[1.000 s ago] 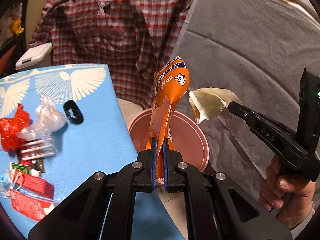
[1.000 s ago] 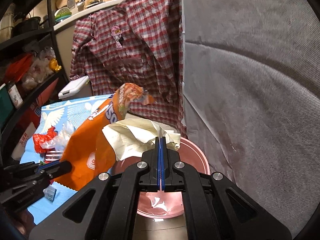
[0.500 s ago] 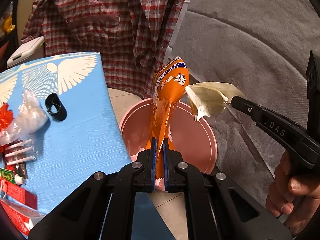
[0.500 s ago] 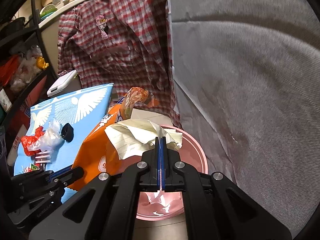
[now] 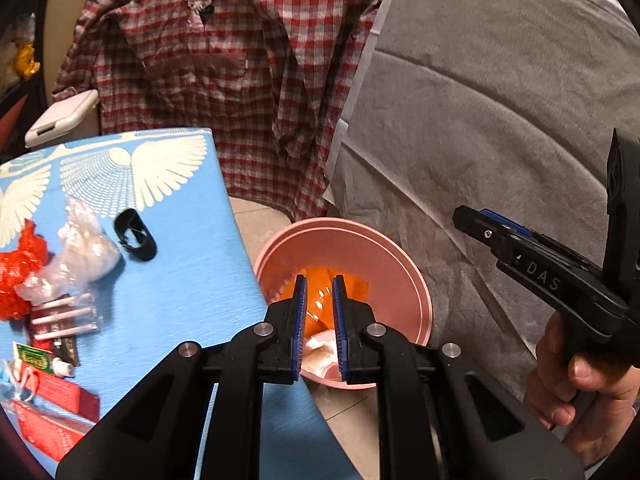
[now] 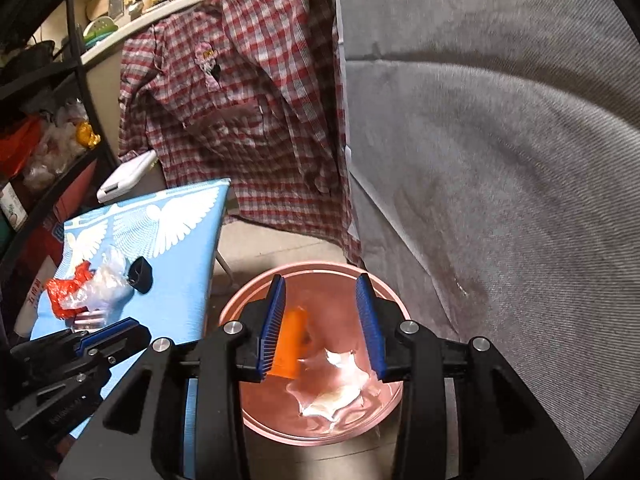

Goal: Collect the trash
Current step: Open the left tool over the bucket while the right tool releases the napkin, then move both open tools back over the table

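Now released: left gripper and right gripper jaws just opened, nothing between them, orange wrapper and crumpled paper below in pink bin; remaining trash left of both on blue table.

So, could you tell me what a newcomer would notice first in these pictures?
Probably the pink bin on the floor beside the blue table, with an orange wrapper and crumpled paper inside. Above it hover both open grippers, left and right, before a red checked shirt.
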Motion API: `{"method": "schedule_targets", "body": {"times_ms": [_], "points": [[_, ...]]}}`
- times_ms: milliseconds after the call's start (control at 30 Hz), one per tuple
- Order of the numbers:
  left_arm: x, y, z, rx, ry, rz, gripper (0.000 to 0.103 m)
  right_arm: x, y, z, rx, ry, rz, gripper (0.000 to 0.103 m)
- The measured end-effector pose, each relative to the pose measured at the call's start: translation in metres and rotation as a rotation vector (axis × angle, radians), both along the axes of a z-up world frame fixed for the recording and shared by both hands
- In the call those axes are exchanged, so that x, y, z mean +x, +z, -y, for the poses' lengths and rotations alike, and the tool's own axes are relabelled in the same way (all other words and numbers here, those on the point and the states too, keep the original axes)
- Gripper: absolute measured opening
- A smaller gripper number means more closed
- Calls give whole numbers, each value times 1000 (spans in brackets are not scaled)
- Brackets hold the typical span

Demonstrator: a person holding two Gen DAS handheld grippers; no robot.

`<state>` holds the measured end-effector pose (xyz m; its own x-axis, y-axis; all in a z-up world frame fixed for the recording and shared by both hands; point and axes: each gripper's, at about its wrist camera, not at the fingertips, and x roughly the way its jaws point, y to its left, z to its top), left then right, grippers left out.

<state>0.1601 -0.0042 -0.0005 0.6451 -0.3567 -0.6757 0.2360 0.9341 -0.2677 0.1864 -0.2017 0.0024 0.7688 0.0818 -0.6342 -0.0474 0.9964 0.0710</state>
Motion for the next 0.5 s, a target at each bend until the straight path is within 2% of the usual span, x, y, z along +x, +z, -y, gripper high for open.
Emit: {"method": "schedule_targets", "body": {"times_ms": [367, 500], "points": [[-38, 30, -49, 51, 64, 106, 13, -35, 20, -40, -15, 120, 133, 38], [-50, 42, -79, 55, 122, 145, 13, -40, 23, -56, 5, 156, 140, 38]]}}
